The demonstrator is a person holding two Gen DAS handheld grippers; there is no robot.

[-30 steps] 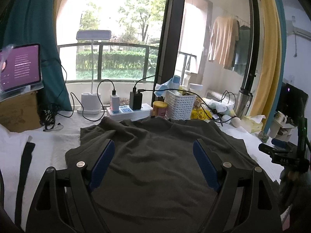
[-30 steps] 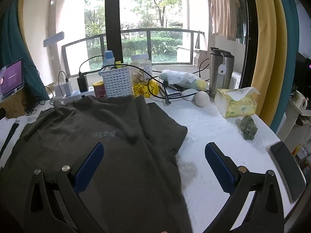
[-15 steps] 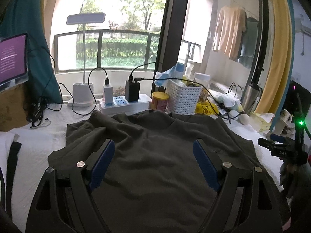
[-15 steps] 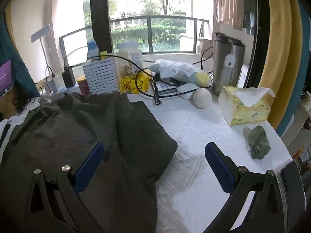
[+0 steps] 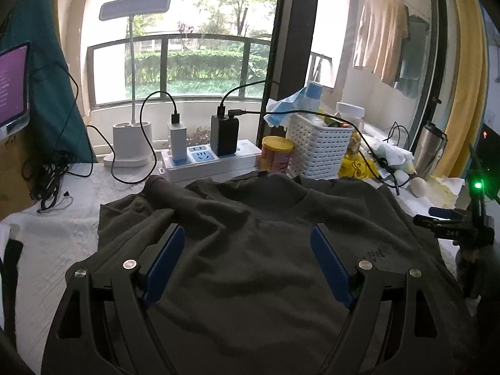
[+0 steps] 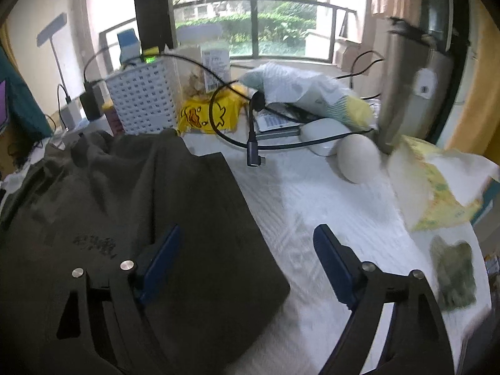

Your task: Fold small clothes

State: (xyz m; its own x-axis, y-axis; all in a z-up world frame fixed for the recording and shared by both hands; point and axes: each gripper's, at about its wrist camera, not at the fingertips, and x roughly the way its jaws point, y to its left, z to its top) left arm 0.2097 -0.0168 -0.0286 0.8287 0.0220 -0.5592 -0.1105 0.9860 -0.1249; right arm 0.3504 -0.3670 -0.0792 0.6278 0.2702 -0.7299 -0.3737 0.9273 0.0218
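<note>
While both grippers gape empty, right closing, olive shirt lies rumpled.

Right tool narrower, nearer shirt

The left claw gapes above a dark green shirt; a power strip lies at twelve o'clock.
</note>
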